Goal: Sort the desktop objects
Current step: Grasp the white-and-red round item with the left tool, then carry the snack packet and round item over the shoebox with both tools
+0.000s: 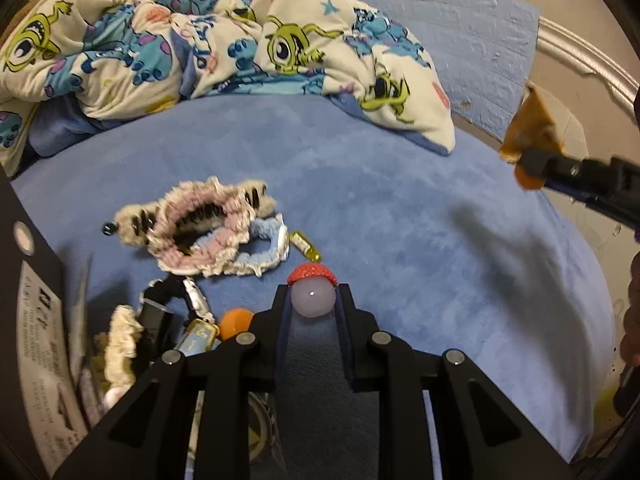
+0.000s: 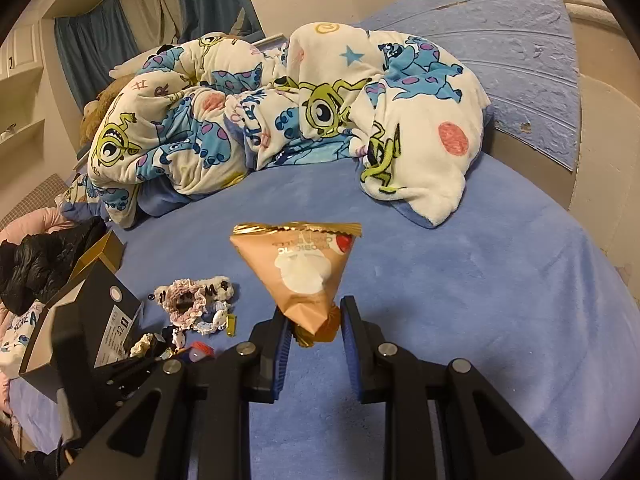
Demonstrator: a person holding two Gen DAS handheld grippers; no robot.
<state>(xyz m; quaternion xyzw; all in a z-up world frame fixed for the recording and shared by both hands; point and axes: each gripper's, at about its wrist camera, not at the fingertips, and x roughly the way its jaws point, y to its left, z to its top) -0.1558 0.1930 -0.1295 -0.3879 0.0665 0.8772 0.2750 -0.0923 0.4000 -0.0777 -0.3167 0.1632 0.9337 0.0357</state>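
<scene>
In the left wrist view my left gripper (image 1: pixel 313 294) is shut on a small pale lilac ball with a red cap (image 1: pixel 312 300), low over the blue bed cover (image 1: pixel 400 220). My right gripper (image 2: pixel 313 312) is shut on the bottom tip of a peach triangular snack packet (image 2: pixel 304 268) with a gold crimped top, held above the cover. That packet (image 1: pixel 530 124) and the right gripper (image 1: pixel 532 172) also show at the right edge of the left wrist view. A heap of frilly scrunchies (image 1: pixel 200 232) lies left of the left gripper.
A small yellow bottle (image 1: pixel 306 246), an orange ball (image 1: pixel 236 322) and other small items lie by the scrunchies. An open black box (image 2: pixel 80 320) stands at the left. A cartoon-print blanket (image 2: pixel 280 112) is bunched across the back, with a blue pillow (image 2: pixel 500 40) behind it.
</scene>
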